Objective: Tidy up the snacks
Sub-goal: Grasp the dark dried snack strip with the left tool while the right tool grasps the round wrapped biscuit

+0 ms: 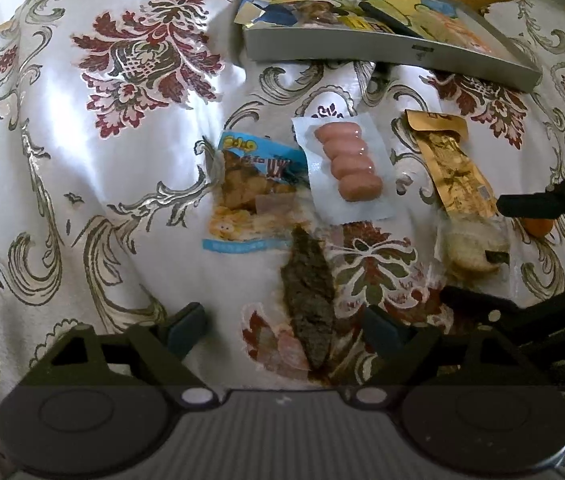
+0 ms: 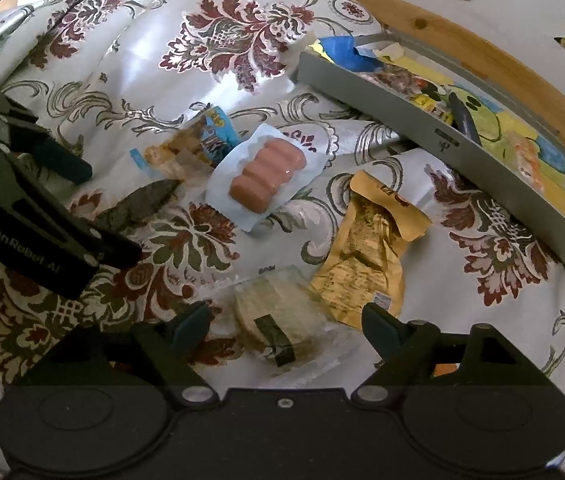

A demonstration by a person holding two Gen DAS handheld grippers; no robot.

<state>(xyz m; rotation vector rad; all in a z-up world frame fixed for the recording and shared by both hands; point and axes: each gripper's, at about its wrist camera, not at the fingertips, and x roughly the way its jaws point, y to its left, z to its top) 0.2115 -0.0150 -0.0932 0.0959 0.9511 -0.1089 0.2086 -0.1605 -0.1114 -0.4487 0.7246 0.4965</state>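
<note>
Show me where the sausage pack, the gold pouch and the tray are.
sausage pack (image 1: 348, 164), left wrist view, on the pink sausages.
gold pouch (image 2: 366, 258), right wrist view, on its middle.
tray (image 2: 434, 138), right wrist view, on its near wall.

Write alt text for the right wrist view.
The open right hand-held gripper hovers over a clear-wrapped rice cake on a floral tablecloth. Beyond lie a gold packet, a sausage pack and a grey tray holding snacks; the left hand-held gripper enters from the left.
</note>
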